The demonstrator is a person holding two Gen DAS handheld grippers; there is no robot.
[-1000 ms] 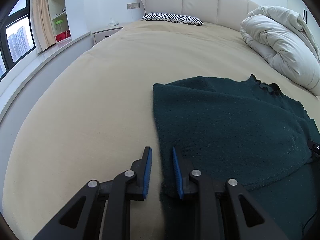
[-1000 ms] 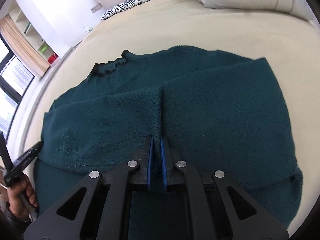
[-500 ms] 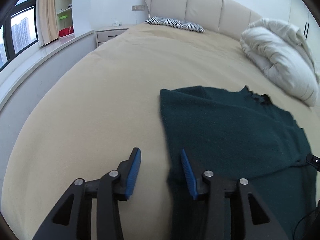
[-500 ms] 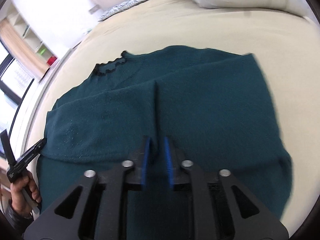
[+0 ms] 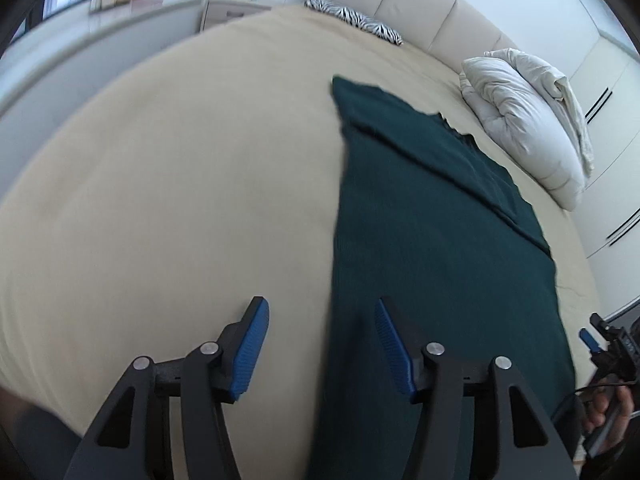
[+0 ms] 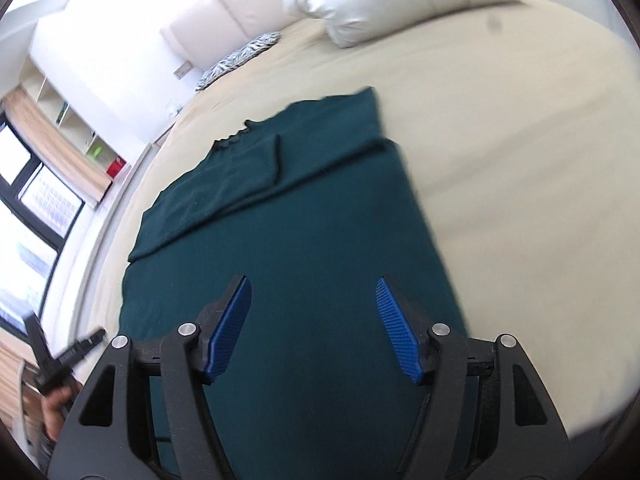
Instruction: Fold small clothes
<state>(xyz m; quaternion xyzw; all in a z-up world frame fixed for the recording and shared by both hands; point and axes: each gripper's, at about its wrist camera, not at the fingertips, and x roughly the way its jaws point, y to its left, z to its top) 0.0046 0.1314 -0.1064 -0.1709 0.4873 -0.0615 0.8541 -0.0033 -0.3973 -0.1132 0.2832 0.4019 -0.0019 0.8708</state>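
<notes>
A dark green knitted sweater [image 5: 432, 216] [image 6: 304, 224] lies flat on the beige bed, its sleeves folded across the chest and its frilled neckline toward the headboard. My left gripper [image 5: 322, 320] hangs over the sweater's left edge near the hem; its jaws are opening, nothing is between them, and the blue pads [image 5: 250, 344] stand apart. Over the lower body of the sweater, my right gripper [image 6: 314, 314] has its jaws opening with nothing pinched. Each gripper shows at the edge of the other's view, held by a hand [image 5: 608, 404] [image 6: 54, 404].
The beige bed [image 5: 180, 184] spreads wide to the left of the sweater. A bundled white duvet [image 5: 528, 120] lies at the right near the padded headboard. A zebra-print pillow [image 5: 356, 20] sits at the head. A window ledge and nightstand run along the left side.
Both grippers let go of the folded sleeves and opened. Both have pulled back toward the sweater's hem, so the garment now stretches away in front of them.
</notes>
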